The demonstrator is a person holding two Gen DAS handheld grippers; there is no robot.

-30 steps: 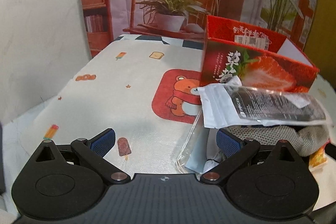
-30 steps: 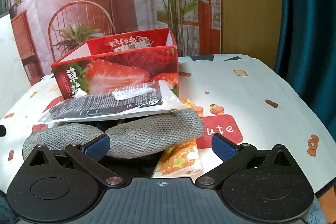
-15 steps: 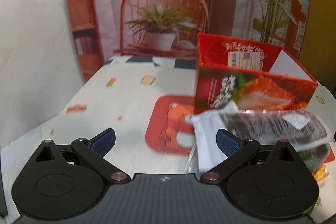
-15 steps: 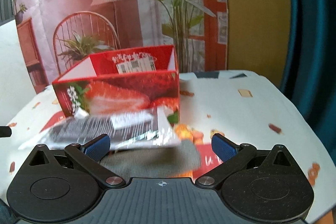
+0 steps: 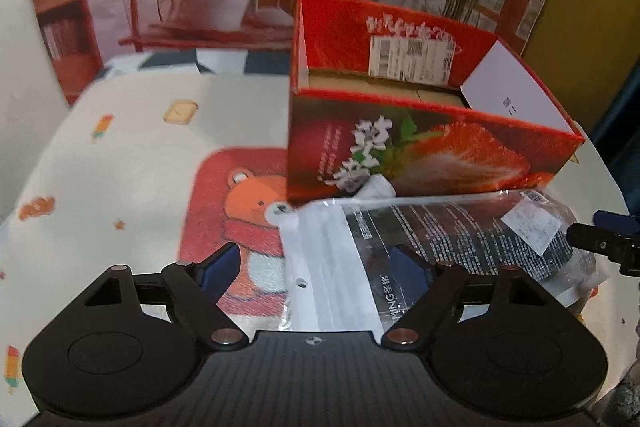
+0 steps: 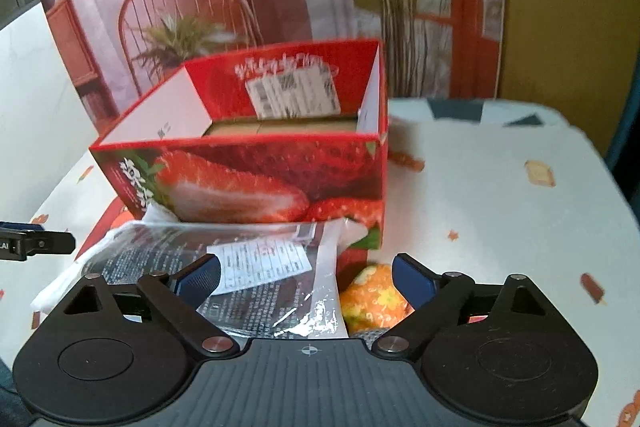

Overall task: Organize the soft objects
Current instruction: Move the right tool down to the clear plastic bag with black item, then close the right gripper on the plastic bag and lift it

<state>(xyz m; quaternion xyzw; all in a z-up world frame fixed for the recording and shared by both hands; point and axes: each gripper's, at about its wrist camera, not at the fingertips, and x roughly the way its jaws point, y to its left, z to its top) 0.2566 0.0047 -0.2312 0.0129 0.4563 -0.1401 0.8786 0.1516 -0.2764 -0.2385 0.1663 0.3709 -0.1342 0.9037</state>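
Two Tongs Closing on One Packet Before an Open Box

Both tongs are narrowing around a clear plastic packet (image 5: 440,239) with dark printed contents, one at each end. The left tongs (image 5: 316,267) straddle its white header strip; the right tongs (image 6: 306,275) straddle its labelled end. Neither pair's pads visibly press on the film, so nothing is gripped yet.

The packet lies on the tabletop (image 5: 132,155), just in front of the strawberry-printed carton (image 5: 432,155), atop other soft items, including an orange patterned pouch (image 6: 376,295). The carton stands open-topped and appears empty, judged the intended destination.

A floppy packet sags if lifted at one end; a grip at each end likely explains the paired approach.
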